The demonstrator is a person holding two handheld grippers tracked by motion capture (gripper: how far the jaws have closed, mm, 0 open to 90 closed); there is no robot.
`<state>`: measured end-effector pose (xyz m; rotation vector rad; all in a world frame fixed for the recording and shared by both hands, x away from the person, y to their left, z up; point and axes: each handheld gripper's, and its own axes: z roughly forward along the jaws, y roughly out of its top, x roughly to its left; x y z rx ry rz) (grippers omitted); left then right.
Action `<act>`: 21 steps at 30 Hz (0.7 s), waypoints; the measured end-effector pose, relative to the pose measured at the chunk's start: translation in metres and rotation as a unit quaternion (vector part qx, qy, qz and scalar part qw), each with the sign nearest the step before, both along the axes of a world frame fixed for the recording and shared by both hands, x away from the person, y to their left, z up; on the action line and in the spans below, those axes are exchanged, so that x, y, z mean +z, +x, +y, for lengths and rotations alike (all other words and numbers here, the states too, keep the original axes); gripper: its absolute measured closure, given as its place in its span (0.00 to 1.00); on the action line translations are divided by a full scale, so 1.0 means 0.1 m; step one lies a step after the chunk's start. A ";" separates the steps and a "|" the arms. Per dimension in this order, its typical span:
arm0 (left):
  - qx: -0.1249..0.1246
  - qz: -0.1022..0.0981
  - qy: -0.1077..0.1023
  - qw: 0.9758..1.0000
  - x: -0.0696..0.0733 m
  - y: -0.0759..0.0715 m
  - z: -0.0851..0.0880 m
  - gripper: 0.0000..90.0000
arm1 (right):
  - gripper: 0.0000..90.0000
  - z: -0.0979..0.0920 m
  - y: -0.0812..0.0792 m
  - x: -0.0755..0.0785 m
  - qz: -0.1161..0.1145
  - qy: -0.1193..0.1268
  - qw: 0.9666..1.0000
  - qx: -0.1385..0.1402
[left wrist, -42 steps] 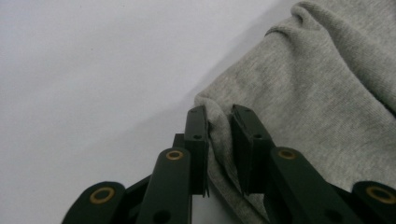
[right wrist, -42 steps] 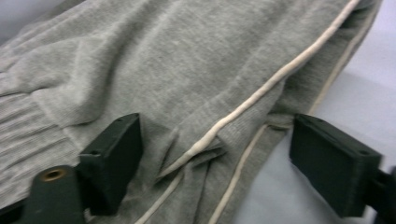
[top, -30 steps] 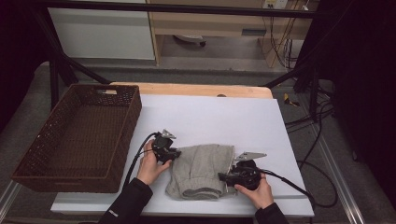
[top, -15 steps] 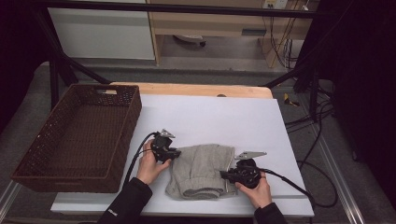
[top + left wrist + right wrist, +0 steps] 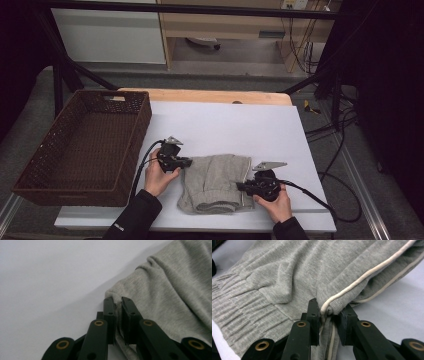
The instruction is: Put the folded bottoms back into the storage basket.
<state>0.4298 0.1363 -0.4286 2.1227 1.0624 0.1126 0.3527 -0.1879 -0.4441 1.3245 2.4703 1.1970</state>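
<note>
I am gripping the folded grey garment (image 5: 215,182) with both tools near the front edge of the white worktop (image 5: 240,125). My left gripper (image 5: 187,162) is pinching the cloth's left edge, its jaws having just been closing on the fabric. My right gripper (image 5: 239,186) is clamping the right edge at the white piping (image 5: 362,277). The brown wicker basket (image 5: 55,150) is sitting at the worktop's left edge.

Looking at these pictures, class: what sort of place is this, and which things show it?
Probably a lab or workshop set up for recording, not a home: a black metal frame stands around the white-topped table, loose black cables trail over the grey carpet, and a folded grey knit garment lies beside a brown wicker basket.
</note>
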 end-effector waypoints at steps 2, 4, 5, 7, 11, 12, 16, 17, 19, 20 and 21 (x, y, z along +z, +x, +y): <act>-0.002 -0.001 -0.003 1.000 0.03 -0.01 0.01 0.92 | 0.83 0.00 0.00 0.01 -0.001 0.001 1.000 0.001; -0.002 -0.002 -0.005 1.000 0.06 -0.02 0.01 0.92 | 0.83 -0.01 0.00 0.01 -0.001 0.001 1.000 0.000; -0.001 -0.003 -0.008 1.000 0.07 -0.02 0.00 0.92 | 0.83 0.00 -0.01 0.01 -0.004 0.001 1.000 0.001; -0.002 -0.004 -0.009 1.000 0.09 -0.03 0.00 0.92 | 0.83 -0.01 -0.01 0.01 -0.007 0.001 1.000 0.005; -0.002 -0.006 -0.011 1.000 0.11 -0.04 0.00 0.92 | 0.83 -0.01 -0.01 0.02 -0.011 0.001 1.000 0.007; -0.003 -0.006 -0.011 1.000 0.11 -0.04 0.00 0.92 | 0.83 -0.01 -0.01 0.02 -0.012 0.001 1.000 0.008; -0.004 -0.008 -0.013 1.000 0.15 -0.06 0.00 0.92 | 0.83 -0.01 -0.02 0.03 -0.015 0.000 1.000 0.012; -0.003 -0.009 -0.015 1.000 0.16 -0.06 0.00 0.92 | 0.83 -0.01 -0.02 0.03 -0.015 0.000 1.000 0.012; -0.004 -0.011 -0.016 1.000 0.18 -0.07 0.00 0.92 | 0.83 -0.02 -0.02 0.03 -0.016 0.001 1.000 0.012; -0.003 -0.012 -0.016 1.000 0.19 -0.08 -0.01 0.92 | 0.83 -0.02 -0.02 0.03 -0.018 0.002 1.000 0.012; -0.004 -0.013 -0.016 1.000 0.20 -0.08 -0.01 0.92 | 0.83 -0.02 -0.02 0.04 -0.018 0.003 1.000 0.013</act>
